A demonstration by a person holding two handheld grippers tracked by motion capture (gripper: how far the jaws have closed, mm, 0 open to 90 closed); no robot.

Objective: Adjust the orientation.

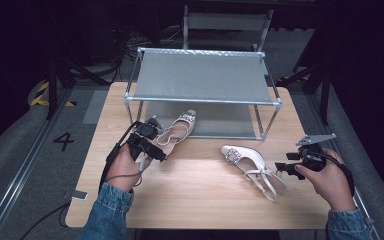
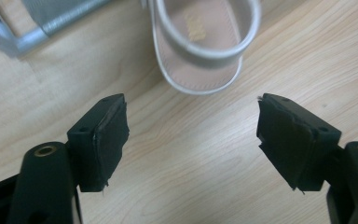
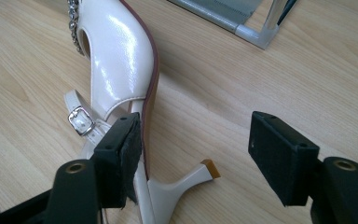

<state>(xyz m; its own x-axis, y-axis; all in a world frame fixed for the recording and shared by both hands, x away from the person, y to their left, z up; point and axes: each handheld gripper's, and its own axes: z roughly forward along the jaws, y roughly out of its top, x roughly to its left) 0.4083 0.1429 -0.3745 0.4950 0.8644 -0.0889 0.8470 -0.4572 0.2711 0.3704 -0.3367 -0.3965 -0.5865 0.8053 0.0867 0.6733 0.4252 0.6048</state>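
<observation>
At a wooden table (image 1: 200, 195) | left gripper (image 2: 191, 140) jaws spread, empty, just short of the upright shoe's (image 1: 177, 131) heel by the rack (image 1: 202, 77) | right gripper (image 3: 205, 158) released beside the tipped shoe (image 3: 116, 60) | best move, likely: straddle the heel squarely before closing.

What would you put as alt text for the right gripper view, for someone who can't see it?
The right gripper, jaws open, hangs over the heel end of a cream slingback shoe lying on its side on a wooden table. Its buckled strap sits left; a metal rack corner shows top right.
</observation>
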